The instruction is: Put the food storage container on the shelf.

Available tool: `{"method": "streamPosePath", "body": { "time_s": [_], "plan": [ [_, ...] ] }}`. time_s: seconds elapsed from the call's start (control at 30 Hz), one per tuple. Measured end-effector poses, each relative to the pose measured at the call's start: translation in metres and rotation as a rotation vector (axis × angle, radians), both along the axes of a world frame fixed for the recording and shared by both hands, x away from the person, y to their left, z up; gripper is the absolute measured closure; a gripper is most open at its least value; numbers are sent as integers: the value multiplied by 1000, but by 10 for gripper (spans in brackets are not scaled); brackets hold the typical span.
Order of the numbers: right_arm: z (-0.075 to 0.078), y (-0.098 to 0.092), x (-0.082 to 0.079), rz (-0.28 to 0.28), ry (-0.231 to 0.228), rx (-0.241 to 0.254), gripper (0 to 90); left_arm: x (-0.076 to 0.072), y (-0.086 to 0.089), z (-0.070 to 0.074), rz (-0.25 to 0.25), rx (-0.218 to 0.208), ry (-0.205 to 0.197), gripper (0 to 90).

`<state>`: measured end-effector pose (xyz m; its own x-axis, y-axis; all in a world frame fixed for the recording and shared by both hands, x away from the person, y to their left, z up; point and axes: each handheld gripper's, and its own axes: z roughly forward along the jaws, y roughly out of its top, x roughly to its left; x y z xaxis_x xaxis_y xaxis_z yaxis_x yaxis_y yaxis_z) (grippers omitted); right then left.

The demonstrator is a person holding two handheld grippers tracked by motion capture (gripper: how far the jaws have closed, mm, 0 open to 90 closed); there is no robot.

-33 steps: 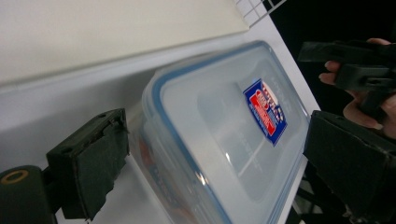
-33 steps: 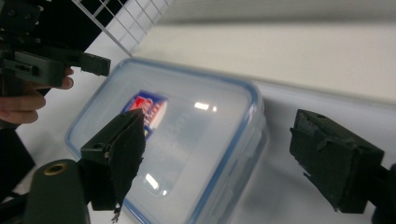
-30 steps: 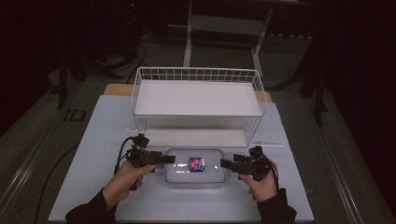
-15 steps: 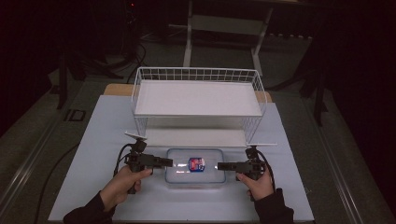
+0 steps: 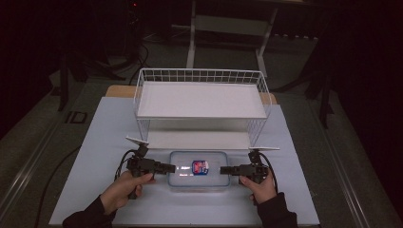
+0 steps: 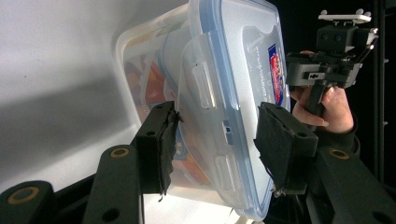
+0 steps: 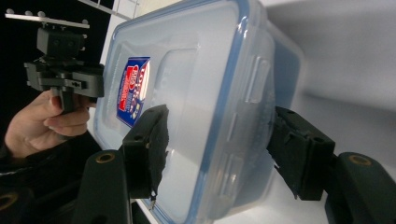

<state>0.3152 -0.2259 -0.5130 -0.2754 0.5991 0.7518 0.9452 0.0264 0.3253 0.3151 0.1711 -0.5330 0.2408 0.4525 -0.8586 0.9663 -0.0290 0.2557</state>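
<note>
Desk [image 5: 100, 142]: pale surface, lower centre of the high view.

Wire rack [image 5: 202, 97]: white, two tiers, at the desk's far side, centre frame.

Container [image 5: 199, 169]: clear plastic box with blue-rimmed snap lid and a red-and-blue label [image 5: 200, 167] on top; lies on the desk just in front of the rack, lower centre.

Left gripper [image 5: 167, 167]: held in the left hand [image 5: 124, 187], lower left of centre; jaws open wide, straddling the container's short end at its latch flap. Whether the pads [image 6: 159, 144] touch the plastic cannot be told.

Right gripper [image 5: 226, 169]: held in the right hand [image 5: 260, 186], lower right of centre; jaws spread wide around the opposite short end.
</note>
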Motion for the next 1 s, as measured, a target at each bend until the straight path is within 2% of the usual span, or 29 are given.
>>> {"method": "streamPosePath", "body": {
  "time_s": [0.13,0.23,0.33,0.47,0.67,0.77,1.0],
  "plan": [
    [1,2,1,13,0,-11,374,-2,0,2,5,8,-5,496],
    [2,3,-1,5,-2,-21,372,-5,-5,9,25,53,-20,503],
    [3,3,-3,8,-17,-28,371,-7,-6,11,27,65,-27,504],
    [6,5,-6,18,-40,-51,370,-11,-9,18,26,106,-50,504],
    [9,7,-10,10,-54,-64,369,-15,-11,21,48,120,-54,505],
    [12,8,-13,11,-68,-78,370,-20,-14,25,69,138,-69,506],
    [16,10,-18,10,-94,-97,365,-26,-18,33,82,159,-101,512]
  ]
}}
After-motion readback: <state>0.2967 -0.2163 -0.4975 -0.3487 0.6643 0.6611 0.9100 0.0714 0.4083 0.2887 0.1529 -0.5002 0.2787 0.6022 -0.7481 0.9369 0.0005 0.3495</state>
